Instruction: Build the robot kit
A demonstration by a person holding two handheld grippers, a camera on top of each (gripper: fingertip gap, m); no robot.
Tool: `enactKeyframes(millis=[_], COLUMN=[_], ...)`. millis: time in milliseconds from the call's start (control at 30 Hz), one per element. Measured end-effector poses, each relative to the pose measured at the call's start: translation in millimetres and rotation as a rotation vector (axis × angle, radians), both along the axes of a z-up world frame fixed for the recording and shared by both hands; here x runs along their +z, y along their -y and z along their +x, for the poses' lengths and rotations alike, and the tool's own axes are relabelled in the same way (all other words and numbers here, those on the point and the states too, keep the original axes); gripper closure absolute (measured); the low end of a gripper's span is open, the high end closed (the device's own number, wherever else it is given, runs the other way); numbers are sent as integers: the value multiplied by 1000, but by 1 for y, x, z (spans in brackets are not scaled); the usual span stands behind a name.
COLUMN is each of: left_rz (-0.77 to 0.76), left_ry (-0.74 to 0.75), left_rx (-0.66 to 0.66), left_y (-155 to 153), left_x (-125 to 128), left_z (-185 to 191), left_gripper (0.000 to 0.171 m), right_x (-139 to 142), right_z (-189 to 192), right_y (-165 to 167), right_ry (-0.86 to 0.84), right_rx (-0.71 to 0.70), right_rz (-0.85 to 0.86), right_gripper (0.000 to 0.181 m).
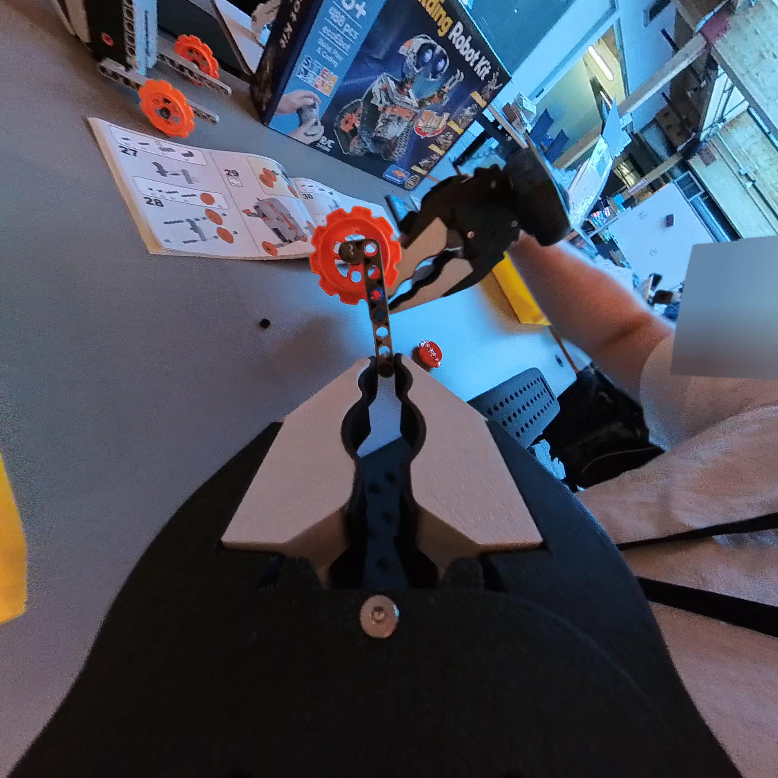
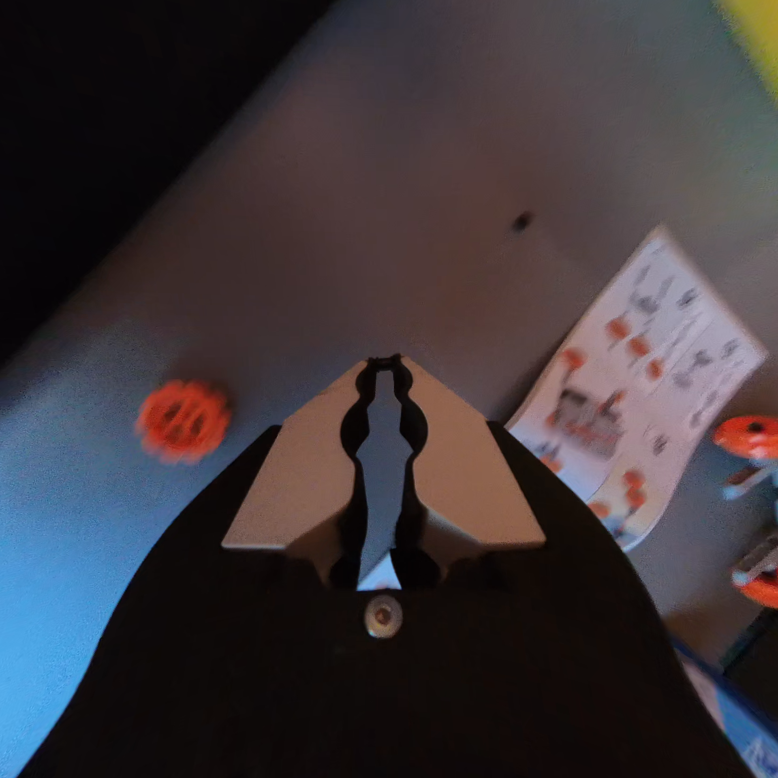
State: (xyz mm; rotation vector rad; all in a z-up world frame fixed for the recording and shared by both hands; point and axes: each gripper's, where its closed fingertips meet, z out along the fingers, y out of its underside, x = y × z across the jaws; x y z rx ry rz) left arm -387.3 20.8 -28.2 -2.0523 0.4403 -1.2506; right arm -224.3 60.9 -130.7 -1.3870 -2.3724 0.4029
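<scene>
Above the grey tabletop [image 1: 105,337], the left gripper [image 1: 385,366] is clamped on a slim grey perforated plastic beam [image 1: 379,303] carrying an orange toothed plastic wheel [image 1: 355,261]. The right gripper [image 2: 384,361], nearly closed, pinches a tiny dark piece at its tips. An open instruction booklet [image 1: 202,198] and small red round part [image 1: 430,353] lie nearby.

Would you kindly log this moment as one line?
left gripper: shut on holed beam | orange gear: pinned to beam | right gripper: shut on small black piece

Each handheld tool [image 1: 384,365] has a black body, two tan wedge-shaped fingers [image 1: 307,454] with wavy black inner pads, and a silver screw [image 1: 379,616]; the person wears a beige top [image 1: 694,484].
</scene>
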Motion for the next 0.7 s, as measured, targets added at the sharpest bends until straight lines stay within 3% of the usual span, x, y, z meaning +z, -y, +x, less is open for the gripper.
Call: enactKeyframes(millis=[100, 200, 533, 600, 700], left_rz=[-3, -3, 0, -1, -7], left_ry=[13, 27, -30, -36, -30], left_rx=[-9, 3, 21, 26, 23], left_y=[2, 1, 10, 11, 13], left_x=[1, 2, 2, 1, 0], left_z=[3, 6, 23, 25, 29], left_gripper=[167, 167, 167, 167, 167], right_x=[-6, -14, -31, -34, -32], right_z=[60, 82, 83, 82, 82], right_y=[16, 23, 32, 33, 30], right_ry=[179, 250, 329, 333, 331], right_rx=[72, 155, 501, 529, 485], right_rz=[-3, 26, 140, 146, 182], right_gripper=[175, 175, 174, 173, 157])
